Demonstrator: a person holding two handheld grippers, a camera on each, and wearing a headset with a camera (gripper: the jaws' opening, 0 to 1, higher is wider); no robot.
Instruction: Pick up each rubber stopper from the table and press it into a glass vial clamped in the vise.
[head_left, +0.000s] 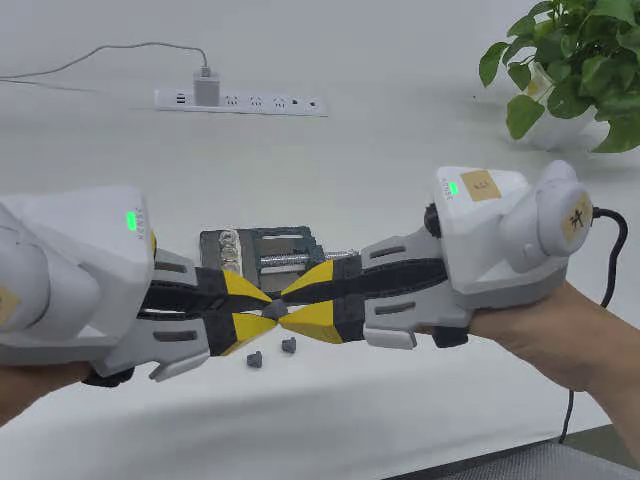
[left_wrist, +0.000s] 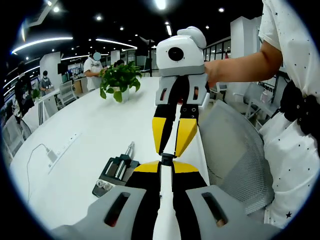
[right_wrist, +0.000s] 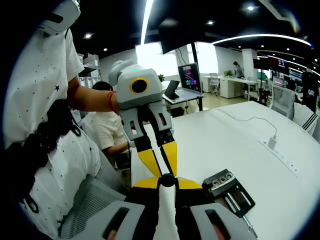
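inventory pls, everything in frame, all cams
rubber stoppers: 2, dark grey, on table in front of the vise
vise: 1, dark metal, table centre
glass vials: about 3, clear, clamped at the vise's left end
power strip: 1, white, far side of table
charger: 1, white, plugged into strip
potted plant: 1, green, far right
mesh chair: 1, grey, beside table
table: 1, white
left claw, right claw: yellow-black, both shut, tip to tip
hands: 2, one per gripper
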